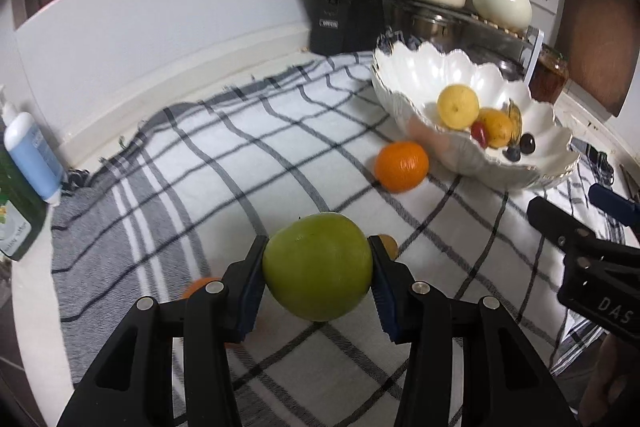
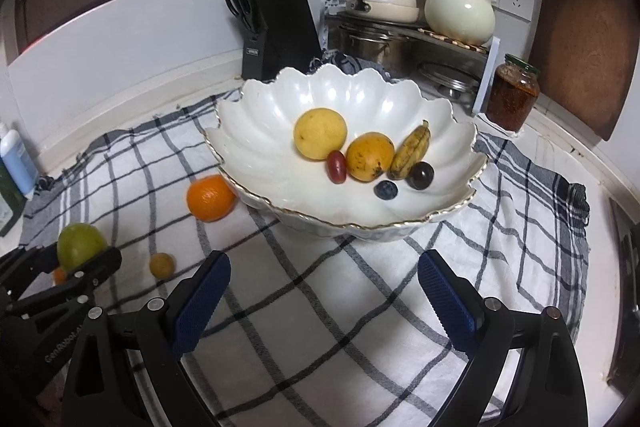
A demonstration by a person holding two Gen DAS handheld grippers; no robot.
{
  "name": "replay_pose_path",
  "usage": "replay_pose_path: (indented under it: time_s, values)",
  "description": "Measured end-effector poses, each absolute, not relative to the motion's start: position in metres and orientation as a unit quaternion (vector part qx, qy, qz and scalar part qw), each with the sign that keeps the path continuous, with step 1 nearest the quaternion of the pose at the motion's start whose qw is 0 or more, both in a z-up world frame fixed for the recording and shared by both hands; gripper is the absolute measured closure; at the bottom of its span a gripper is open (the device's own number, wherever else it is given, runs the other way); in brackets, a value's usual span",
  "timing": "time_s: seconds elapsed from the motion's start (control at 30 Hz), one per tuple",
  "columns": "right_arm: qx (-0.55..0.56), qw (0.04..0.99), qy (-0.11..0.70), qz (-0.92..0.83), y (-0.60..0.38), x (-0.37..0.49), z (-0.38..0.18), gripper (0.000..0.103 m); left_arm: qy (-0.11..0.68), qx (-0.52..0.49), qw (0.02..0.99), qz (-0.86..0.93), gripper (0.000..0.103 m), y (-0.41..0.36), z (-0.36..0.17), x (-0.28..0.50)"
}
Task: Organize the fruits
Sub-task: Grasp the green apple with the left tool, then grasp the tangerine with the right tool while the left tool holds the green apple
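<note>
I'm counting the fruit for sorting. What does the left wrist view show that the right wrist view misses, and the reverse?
Only left: both pads of the left tongs pressing the green fruit.
Only right: the small banana plainly, and the right tongs open, empty.
Both: scalloped white bowl, orange beside it, checked cloth, knife block.

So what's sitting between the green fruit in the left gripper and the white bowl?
An orange, resting against the bowl, shown in both views.
</note>
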State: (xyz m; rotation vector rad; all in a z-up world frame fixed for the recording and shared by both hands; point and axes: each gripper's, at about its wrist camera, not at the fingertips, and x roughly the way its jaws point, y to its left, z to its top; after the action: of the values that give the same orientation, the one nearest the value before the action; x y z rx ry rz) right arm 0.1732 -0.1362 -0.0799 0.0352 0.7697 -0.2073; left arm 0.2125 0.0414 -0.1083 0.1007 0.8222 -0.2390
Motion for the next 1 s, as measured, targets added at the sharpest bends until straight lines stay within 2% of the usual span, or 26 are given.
replay_pose_path:
  time_s: [0.33, 0.7, 0.8, 0.87, 1.0]
  values:
    - [0.014, 0.930, 0.360, -0.068, -0.114, 0.178, -0.069, 0.007, 0.377, 0.034, 0.920, -0.096, 0.056, 0.068, -0.087, 0.204]
    - [0.023, 0.929, 0.370, -0.012, -0.078, 0.208, -0.087, 0.008, 0.373, 0.009, 0.926, -0.057, 0.056, 0.106, -0.083, 0.215]
    - [0.024, 0.927, 0.375, -0.001, -0.072, 0.218, -0.092, 0.011, 0.373, 0.005, 0.926, -0.051, 0.056, 0.112, -0.085, 0.219]
    - [0.024, 0.924, 0.382, 0.004, -0.069, 0.227, -0.097, 0.018, 0.374, 0.002, 0.926, -0.046, 0.056, 0.116, -0.086, 0.223]
    - [0.023, 0.919, 0.395, 0.003, -0.066, 0.241, -0.105, 0.020, 0.377, -0.004, 0.925, -0.042, 0.056, 0.119, -0.088, 0.230]
